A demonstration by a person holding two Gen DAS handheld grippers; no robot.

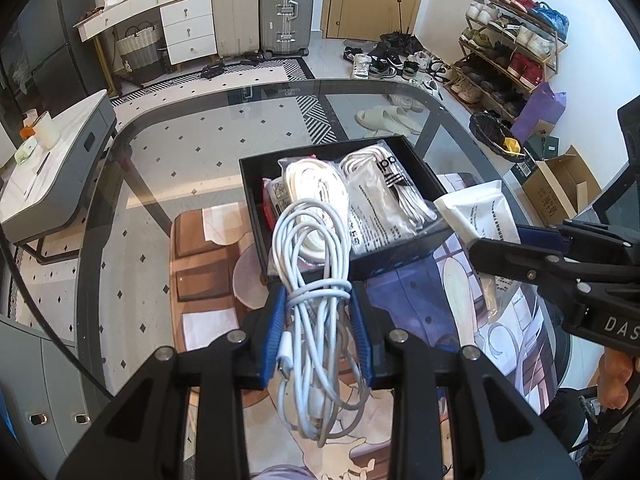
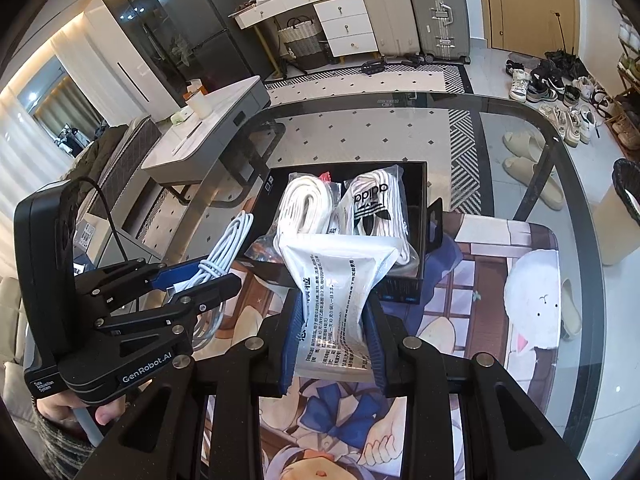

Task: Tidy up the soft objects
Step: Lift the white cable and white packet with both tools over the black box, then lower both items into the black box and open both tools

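A black box [image 1: 412,150] [image 2: 418,184] stands on the glass table and holds two clear bags of white laces [image 1: 380,196] [image 2: 368,200]. My left gripper [image 1: 318,292] is shut on a coiled white cable [image 1: 312,248], held at the box's near edge; it also shows in the right wrist view [image 2: 224,248]. My right gripper [image 2: 334,300] is shut on a white printed packet [image 2: 340,276], held just in front of the box. The packet [image 1: 480,208] shows at the box's right side in the left wrist view.
An illustrated mat [image 2: 480,280] lies on the glass table [image 2: 520,112] under the box. A grey side table [image 1: 60,168] stands to the left. On the floor beyond are slippers [image 2: 528,160], shoes, a shoe rack [image 1: 512,48] and suitcases [image 1: 260,8].
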